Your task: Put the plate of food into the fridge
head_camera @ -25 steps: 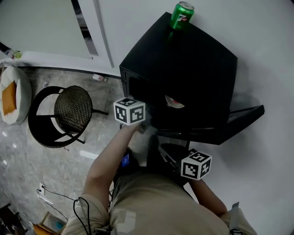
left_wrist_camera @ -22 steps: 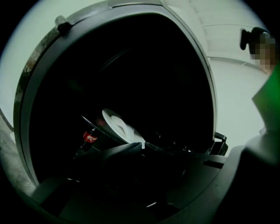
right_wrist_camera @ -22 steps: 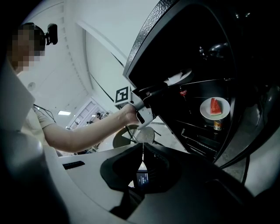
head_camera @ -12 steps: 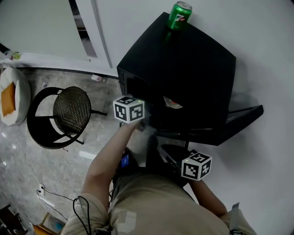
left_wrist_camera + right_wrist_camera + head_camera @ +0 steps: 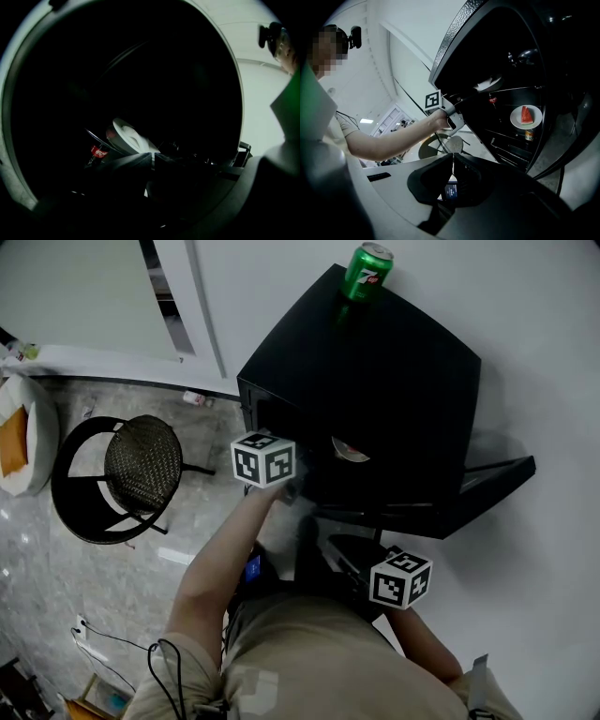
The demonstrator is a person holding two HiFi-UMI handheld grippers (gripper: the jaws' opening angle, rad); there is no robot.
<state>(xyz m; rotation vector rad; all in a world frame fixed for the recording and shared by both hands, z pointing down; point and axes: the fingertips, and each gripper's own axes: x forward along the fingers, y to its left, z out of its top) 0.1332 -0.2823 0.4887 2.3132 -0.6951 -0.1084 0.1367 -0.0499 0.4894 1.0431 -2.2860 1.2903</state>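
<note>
Right gripper view has the plate [image 5: 526, 117] inside the fridge [image 5: 375, 371]. Nothing's moved; my left gripper [image 5: 153, 157] and right gripper [image 5: 453, 157] stay closed, empty, so placing looks done.

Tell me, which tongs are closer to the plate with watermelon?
Left. The left tongs are at the fridge opening, just before the plate; the right tongs are outside, farther back.

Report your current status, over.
Left hand-held gripper shut, empty; right hand-held gripper shut, empty. White round plate with red watermelon slice sits inside black fridge. Door open, nothing blocking.
</note>
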